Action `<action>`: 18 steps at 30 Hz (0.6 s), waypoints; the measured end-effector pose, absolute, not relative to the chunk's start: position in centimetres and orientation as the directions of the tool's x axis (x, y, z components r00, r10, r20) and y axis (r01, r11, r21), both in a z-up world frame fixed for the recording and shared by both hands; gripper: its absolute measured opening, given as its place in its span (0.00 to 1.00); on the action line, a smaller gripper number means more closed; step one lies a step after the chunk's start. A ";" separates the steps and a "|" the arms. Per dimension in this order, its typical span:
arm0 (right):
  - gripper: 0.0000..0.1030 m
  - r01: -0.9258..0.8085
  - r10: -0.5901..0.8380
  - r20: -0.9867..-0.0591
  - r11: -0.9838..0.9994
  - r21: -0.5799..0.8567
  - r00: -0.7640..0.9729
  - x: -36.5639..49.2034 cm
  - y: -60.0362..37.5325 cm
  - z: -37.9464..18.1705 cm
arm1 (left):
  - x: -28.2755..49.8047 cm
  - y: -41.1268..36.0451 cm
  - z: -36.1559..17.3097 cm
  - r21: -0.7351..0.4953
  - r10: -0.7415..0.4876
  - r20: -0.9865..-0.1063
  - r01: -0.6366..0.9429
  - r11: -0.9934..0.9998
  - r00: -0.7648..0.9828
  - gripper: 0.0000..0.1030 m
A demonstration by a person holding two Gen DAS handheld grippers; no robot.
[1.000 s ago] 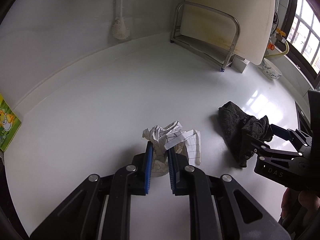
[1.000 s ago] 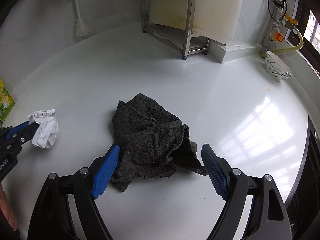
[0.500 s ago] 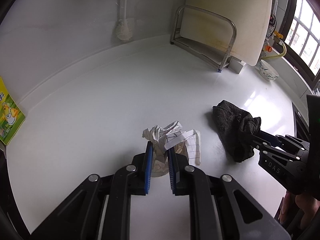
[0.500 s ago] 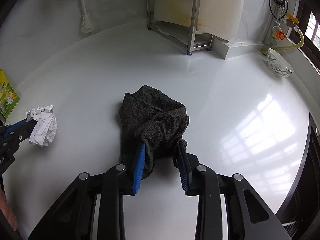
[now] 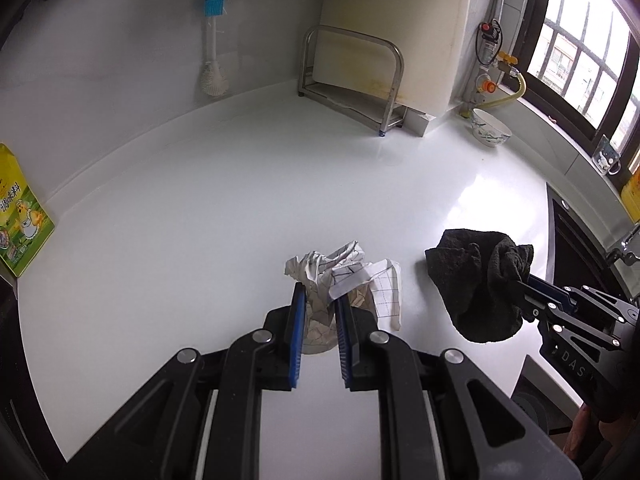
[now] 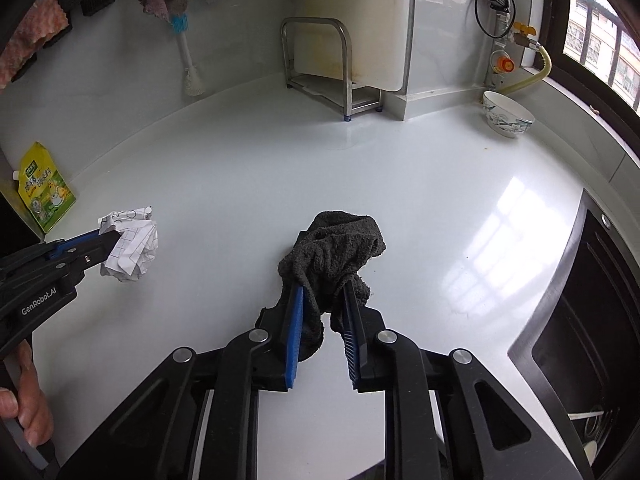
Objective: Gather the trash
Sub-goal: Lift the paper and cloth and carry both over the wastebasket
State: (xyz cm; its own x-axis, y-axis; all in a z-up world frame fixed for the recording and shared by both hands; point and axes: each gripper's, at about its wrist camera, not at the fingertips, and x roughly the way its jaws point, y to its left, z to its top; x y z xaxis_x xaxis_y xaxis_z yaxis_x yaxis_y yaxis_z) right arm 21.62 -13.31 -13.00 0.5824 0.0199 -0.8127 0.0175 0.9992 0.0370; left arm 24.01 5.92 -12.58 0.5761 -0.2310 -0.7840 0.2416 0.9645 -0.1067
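Crumpled checked paper (image 5: 344, 280) sits clamped in the left gripper (image 5: 320, 304) at lower centre, while the right gripper (image 6: 322, 300) is closing on a dark bunched cloth (image 6: 336, 252).

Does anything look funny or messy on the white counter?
Nothing is spilled or broken. The odd bits are the trash itself: a crumpled paper pinched in the left gripper, and a dark rag bunched up as the right gripper closes on it.
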 end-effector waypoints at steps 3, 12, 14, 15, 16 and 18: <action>0.14 0.018 0.025 -0.806 0.999 0.044 0.591 18.8 -13.8 -12.4 | 21.9 4.9 -12.2 -0.113 -0.249 -0.781 0.263 0.958 0.573 0.15; 0.12 -0.025 0.081 -0.787 0.996 0.083 0.612 12.2 -14.4 -10.8 | 16.9 2.9 -11.1 -0.108 -0.243 -0.788 0.261 0.959 0.566 0.15; 0.12 -0.040 0.099 -0.779 0.995 0.095 0.620 11.0 -14.7 -10.3 | 15.7 2.6 -10.7 -0.103 -0.235 -0.786 0.253 0.962 0.572 0.15; 0.12 -0.047 0.107 -0.776 0.994 0.100 0.622 10.4 -14.9 -10.1 | 15.1 2.5 -10.6 -0.101 -0.231 -0.786 0.249 0.963 0.574 0.15; 0.12 -0.053 0.114 -0.773 0.993 0.104 0.625 9.7 -15.1 -9.9 | 14.5 2.4 -10.5 -0.100 -0.227 -0.786 0.244 0.965 0.575 0.15; 0.12 -0.067 0.126 -0.767 0.992 0.108 0.629 8.6 -15.4 -9.6 | 13.4 1.9 -10.3 -0.097 -0.220 -0.786 0.236 0.967 0.577 0.15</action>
State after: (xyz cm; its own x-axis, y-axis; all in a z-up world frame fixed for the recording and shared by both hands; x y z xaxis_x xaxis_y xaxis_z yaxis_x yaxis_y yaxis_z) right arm 8.60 -15.45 -9.57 0.6292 0.1260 -0.7669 -0.0674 0.9919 0.1077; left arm 13.35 1.94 -10.32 0.5773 -0.2200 -0.7863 0.2364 0.9668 -0.0970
